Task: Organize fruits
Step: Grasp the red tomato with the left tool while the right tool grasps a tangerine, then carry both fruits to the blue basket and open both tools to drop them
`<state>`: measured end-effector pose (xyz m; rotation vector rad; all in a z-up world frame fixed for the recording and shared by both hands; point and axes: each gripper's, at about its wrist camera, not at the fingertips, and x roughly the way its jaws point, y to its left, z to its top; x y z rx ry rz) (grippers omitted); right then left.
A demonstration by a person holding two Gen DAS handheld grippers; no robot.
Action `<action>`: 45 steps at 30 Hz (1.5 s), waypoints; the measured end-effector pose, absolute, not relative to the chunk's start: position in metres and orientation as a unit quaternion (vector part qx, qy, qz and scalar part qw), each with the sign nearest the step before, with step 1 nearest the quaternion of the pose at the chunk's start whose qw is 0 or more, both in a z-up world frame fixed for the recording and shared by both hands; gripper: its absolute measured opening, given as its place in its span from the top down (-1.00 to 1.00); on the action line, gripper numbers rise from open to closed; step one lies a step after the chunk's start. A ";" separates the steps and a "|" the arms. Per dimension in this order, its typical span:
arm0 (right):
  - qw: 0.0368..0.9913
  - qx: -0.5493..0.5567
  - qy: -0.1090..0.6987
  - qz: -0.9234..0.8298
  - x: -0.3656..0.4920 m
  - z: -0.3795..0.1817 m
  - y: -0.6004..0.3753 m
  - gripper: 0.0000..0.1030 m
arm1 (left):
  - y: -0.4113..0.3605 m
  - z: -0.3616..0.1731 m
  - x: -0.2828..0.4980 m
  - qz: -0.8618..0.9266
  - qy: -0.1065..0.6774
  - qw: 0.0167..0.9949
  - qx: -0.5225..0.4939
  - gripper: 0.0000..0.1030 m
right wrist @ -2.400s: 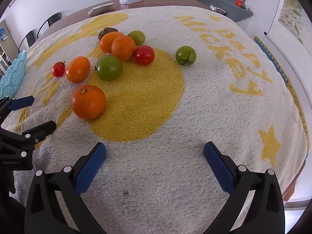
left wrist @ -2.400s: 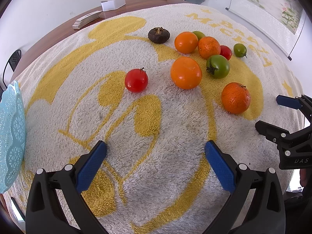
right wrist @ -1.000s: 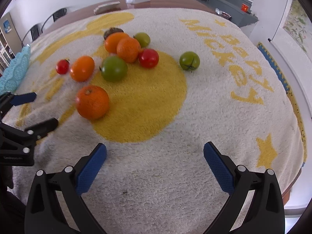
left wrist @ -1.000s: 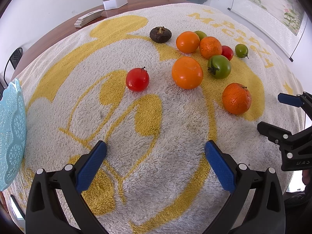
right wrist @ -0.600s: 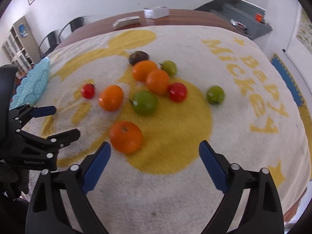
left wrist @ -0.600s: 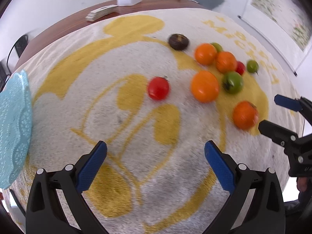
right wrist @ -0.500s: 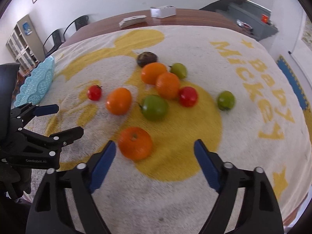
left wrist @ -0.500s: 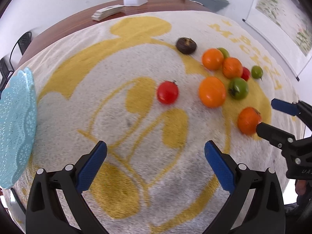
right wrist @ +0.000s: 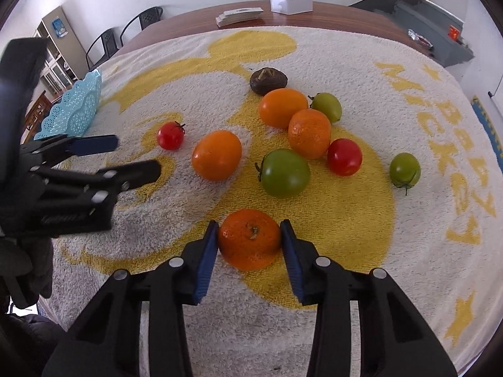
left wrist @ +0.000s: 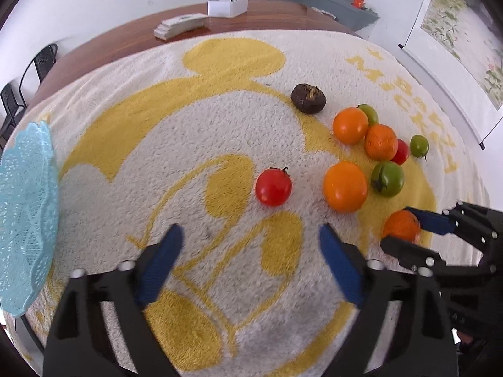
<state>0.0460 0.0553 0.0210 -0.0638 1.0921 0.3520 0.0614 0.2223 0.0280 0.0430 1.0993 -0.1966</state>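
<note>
Several fruits lie on a white and yellow towel (right wrist: 361,72). My right gripper (right wrist: 250,242) is shut on a bumpy orange mandarin (right wrist: 250,238), a blue pad pressed to each side; the fruit still rests on the towel. The left wrist view shows the same mandarin (left wrist: 401,226) between the right gripper's (left wrist: 397,227) fingers. My left gripper (left wrist: 250,245) is open and holds nothing, a little short of a small red tomato (left wrist: 273,187). Beyond lie a smooth orange (right wrist: 217,155), a green tomato (right wrist: 284,172), another red tomato (right wrist: 344,157) and a dark brown fruit (right wrist: 268,80).
A light blue lattice basket (left wrist: 25,213) stands at the towel's left edge. A white box (right wrist: 290,3) and a stack of cards (right wrist: 239,15) sit on the bare wooden table behind. Chairs stand at the far left. A lone green tomato (right wrist: 405,169) lies to the right.
My right gripper has moved forward to the nearest mandarin and shut its jaws onto it. My left gripper has shifted left and narrowed slightly but stays open.
</note>
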 end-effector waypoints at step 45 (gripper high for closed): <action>0.850 -0.012 0.495 0.183 0.050 0.045 0.047 0.22 | 0.246 0.071 0.069 -0.034 0.476 0.879 -0.011 0.48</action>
